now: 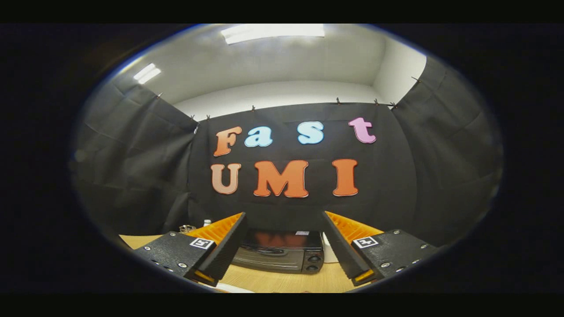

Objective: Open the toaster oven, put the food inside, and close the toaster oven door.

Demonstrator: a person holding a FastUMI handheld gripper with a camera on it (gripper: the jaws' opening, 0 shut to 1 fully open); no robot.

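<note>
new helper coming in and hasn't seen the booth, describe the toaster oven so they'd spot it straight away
Start at the black cloth wall at the back, then drop to the wooden table in front of it. The toaster oven sits there, beyond the open gripper and framed between its two fingers, door closed. It is the dark, glossy box with a long door handle and round knobs stacked down its right side; the things beside it are far smaller.

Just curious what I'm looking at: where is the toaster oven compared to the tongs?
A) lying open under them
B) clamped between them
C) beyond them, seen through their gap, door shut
C: the toaster oven sits on the wooden table beyond the open tongs, untouched, door shut.
</note>
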